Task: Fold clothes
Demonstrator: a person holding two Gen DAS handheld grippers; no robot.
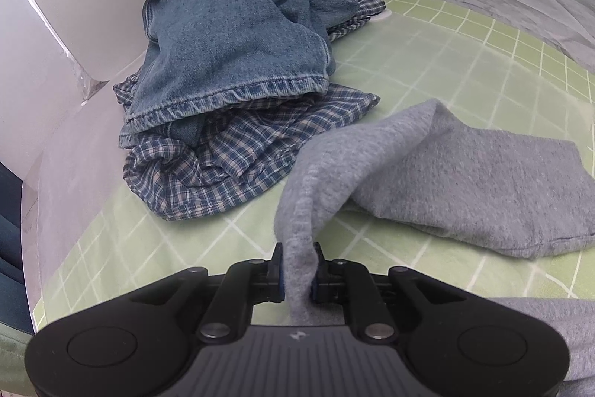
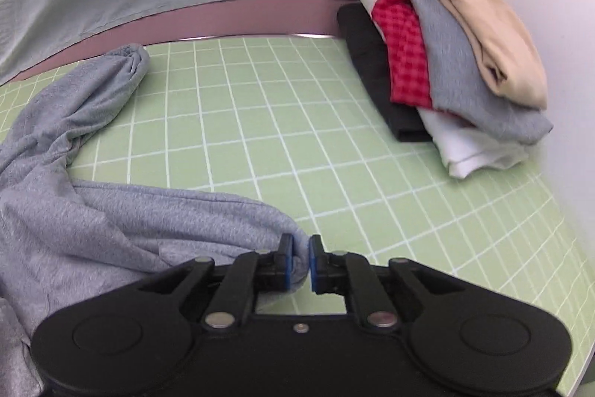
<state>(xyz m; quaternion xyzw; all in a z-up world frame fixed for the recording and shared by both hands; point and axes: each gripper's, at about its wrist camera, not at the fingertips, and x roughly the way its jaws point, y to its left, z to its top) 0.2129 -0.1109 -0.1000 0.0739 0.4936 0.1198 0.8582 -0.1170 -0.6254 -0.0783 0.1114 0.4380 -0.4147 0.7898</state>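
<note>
A: Green gridded mat point(image 2: 282, 121), surface?

B: Yes. Lower centre, left gripper point(image 1: 299, 263) clenched on a bunched ridge of the fuzzy grey sweatshirt point(image 1: 465, 181); right gripper point(image 2: 300, 257) nips its soft edge, lower left of that view.

A: Farther back?

B: Upper left, stiff denim jeans point(image 1: 230, 36) heaped on a crumpled blue plaid shirt point(image 1: 208, 173). Right view, upper right: folded stack point(image 2: 457, 62), beige on top.

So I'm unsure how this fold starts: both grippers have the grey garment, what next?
Probably lift and spread it: the left gripper and right gripper each pinch a bunched edge of the grey garment, which lies crumpled on the green mat.
</note>
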